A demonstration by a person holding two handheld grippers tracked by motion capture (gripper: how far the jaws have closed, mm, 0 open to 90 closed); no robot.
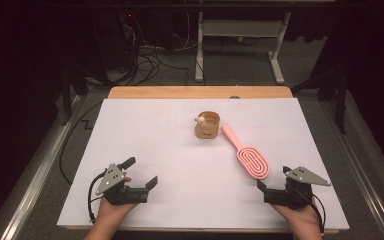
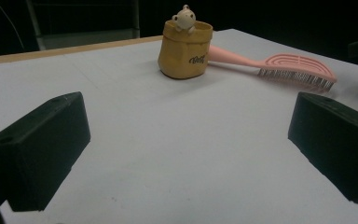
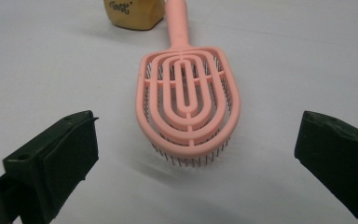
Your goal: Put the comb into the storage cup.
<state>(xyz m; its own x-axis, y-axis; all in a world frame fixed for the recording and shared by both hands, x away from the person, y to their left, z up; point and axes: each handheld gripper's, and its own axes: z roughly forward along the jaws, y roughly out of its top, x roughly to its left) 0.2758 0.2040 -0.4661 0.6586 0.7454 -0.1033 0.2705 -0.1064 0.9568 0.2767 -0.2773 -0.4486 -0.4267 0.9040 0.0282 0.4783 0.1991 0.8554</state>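
Paper (image 1: pixel 180 165), white and broad, covered the wooden table (image 1: pixel 200 92) in the high view, with only a strip of wood bare at the far edge. Near the middle of the far half stood a small tan pot (image 1: pixel 207 125), and just to its right a pink hairbrush (image 1: pixel 246 153) lay bristles down, its handle pointing at the pot and its head reaching toward the person's right side. The left gripper (image 1: pixel 141 172) rested at the near left, jaws spread with nothing between them, well apart from both things. The right gripper (image 1: pixel 274 177) sat at the near right, jaws spread wide, just short of the brush head. Beyond the table lay dark floor, tangled cables (image 1: pixel 145 57) and a white desk frame (image 1: pixel 240 45).

From the left gripper view, its two black jaws stood wide over bare paper; the tan pot (image 2: pixel 185 49), with a little bear figure (image 2: pixel 184 19) on its rim, stood ahead, the hairbrush (image 2: pixel 279 65) stretching away to its right. Nothing blocked the way to either.

From the right gripper view, the hairbrush (image 3: pixel 186 102) lay straight ahead, its head just beyond the parted jaws and untouched by them, its handle running up to the tan pot (image 3: pixel 133 14) at the top edge.
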